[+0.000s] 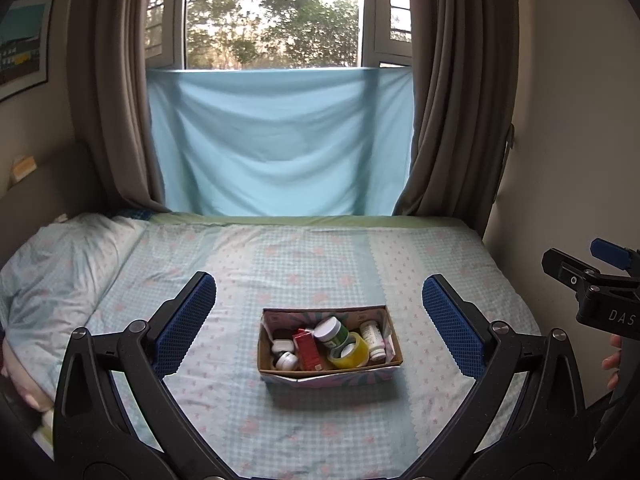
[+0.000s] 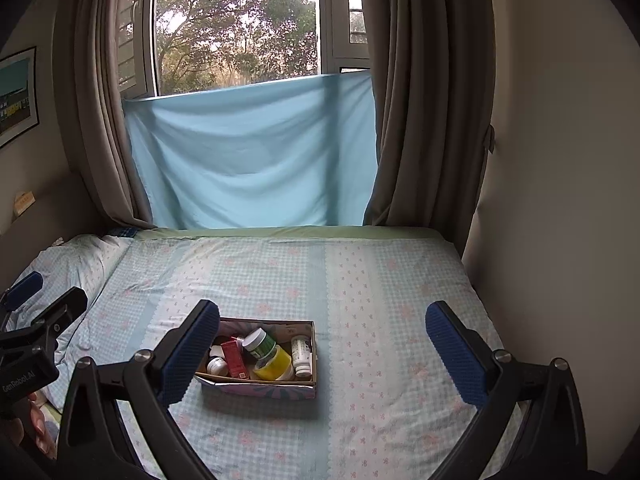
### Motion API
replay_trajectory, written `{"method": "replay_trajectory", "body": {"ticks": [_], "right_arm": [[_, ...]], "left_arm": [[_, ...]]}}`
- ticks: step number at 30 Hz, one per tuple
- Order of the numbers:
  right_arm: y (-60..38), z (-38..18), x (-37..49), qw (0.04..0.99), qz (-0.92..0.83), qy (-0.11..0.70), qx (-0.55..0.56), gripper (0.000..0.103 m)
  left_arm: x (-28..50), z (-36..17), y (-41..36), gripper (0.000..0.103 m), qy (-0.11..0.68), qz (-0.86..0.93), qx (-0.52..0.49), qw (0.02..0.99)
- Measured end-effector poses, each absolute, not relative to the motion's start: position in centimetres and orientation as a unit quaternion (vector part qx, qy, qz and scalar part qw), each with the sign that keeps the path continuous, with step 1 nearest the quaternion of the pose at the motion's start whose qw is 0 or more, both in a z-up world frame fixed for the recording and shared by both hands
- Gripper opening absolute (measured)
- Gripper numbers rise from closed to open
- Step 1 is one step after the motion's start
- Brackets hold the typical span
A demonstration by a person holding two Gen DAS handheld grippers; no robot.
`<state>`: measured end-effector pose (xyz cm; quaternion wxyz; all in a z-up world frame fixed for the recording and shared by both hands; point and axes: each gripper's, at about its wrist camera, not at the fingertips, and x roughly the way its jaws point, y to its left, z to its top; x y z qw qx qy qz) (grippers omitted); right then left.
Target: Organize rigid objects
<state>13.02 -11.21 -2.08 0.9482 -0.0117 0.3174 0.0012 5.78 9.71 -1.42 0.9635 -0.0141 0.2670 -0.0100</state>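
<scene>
I held both the left hand-held gripper [image 1: 319, 312] and the right hand-held gripper [image 2: 322, 340] spread wide and empty above the bed [image 1: 440, 280]. Every item lay piled in the box [image 1: 316, 374]: either gathered already, or awaiting sorting out.

A bed covered by a pale blue checked sheet with pink flowers [image 1: 320, 256] filled the room. Behind it, a light blue cloth [image 1: 280, 140] hung across the lower window [image 1: 276, 12], flanked by heavy brown-grey curtains [image 1: 452, 80]. Daylight and trees showed outside. A framed picture [image 1: 24, 48] hung on the left beige wall [image 2: 560, 160].
</scene>
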Motion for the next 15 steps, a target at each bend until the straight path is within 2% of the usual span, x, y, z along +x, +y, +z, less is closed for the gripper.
{"method": "replay_trajectory", "body": {"ticks": [15], "right_arm": [[-11.23,-2.08,13.17,0.949,-0.005,0.316,-0.014,0.103]], "left_arm": [[5.97,-1.55,9.54,0.103,0.261,-0.005,-0.009,0.965]]}}
